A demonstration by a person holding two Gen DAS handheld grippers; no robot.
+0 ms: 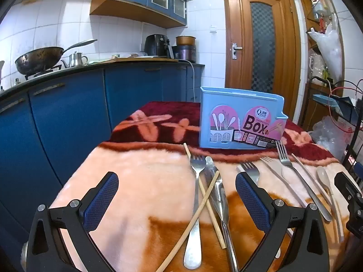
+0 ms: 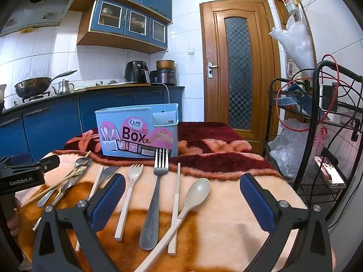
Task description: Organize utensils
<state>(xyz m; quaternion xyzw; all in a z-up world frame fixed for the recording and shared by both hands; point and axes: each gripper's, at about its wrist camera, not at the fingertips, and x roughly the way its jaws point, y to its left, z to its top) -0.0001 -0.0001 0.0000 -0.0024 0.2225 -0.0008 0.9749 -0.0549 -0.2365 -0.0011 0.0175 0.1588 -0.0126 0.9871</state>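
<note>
A light blue chopsticks box (image 1: 240,122) (image 2: 138,131) stands upright at the back of the blanket-covered table (image 1: 136,181). My left gripper (image 1: 177,178) hovers open over a metal fork (image 1: 195,204), a metal spoon (image 1: 216,188) and two crossed wooden chopsticks (image 1: 205,201). My right gripper (image 2: 183,178) is open above a beige plastic fork (image 2: 129,192), a grey metal fork (image 2: 156,192), a beige chopstick (image 2: 175,204) and a beige spoon (image 2: 192,197). Nothing is held. Another metal fork (image 1: 250,170) is partly hidden behind a left finger.
A black wire rack (image 2: 317,136) with cables, plastic bags and a phone (image 2: 330,173) stands close to the table's right edge. Blue kitchen cabinets (image 1: 68,124) run along the left. A wooden door (image 2: 238,68) is behind the table.
</note>
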